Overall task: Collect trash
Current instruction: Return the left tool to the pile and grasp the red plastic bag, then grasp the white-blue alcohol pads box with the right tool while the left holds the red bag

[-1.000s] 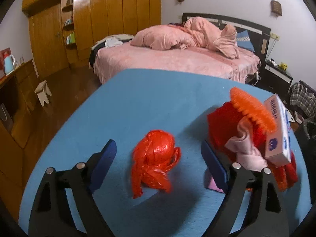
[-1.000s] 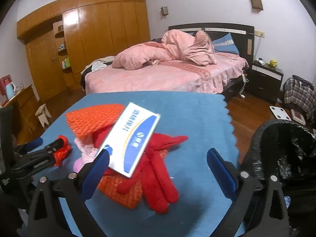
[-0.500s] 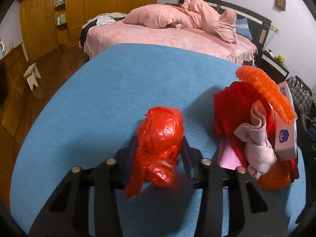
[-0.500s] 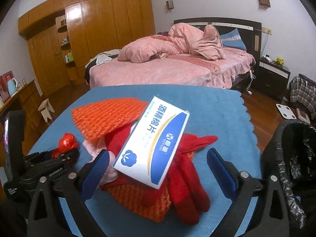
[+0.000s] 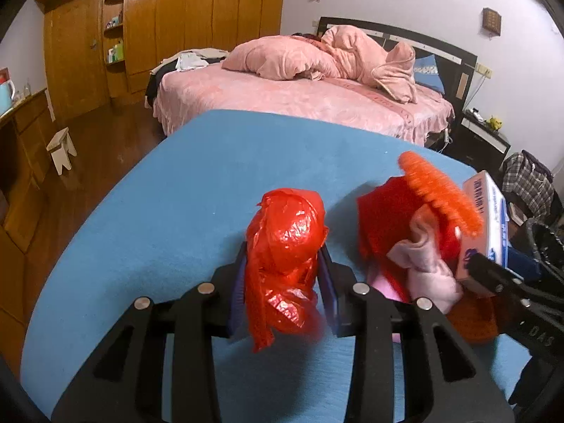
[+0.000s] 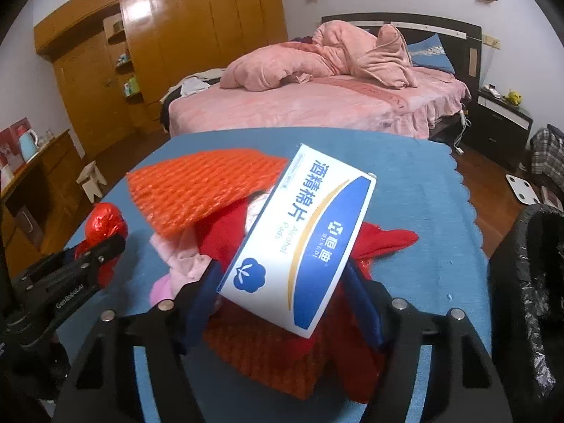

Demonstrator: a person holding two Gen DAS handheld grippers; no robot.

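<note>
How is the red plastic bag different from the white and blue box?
The red plastic bag is crumpled, shiny and knotted; the box is flat, stiff and printed. The bag sits apart on the blue cloth; the box lies tilted atop a pile of red things. Each sits between a gripper's fingers.

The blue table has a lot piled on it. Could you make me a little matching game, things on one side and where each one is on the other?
Things:
1. red plastic bag
2. alcohol pads box
3. orange foam net
4. black bin bag

Places:
A. draped over the top of the pile
B. beside the table's right edge
C. between the left gripper's pads
D. between the right gripper's pads

Pairs: 1-C, 2-D, 3-A, 4-B
</note>
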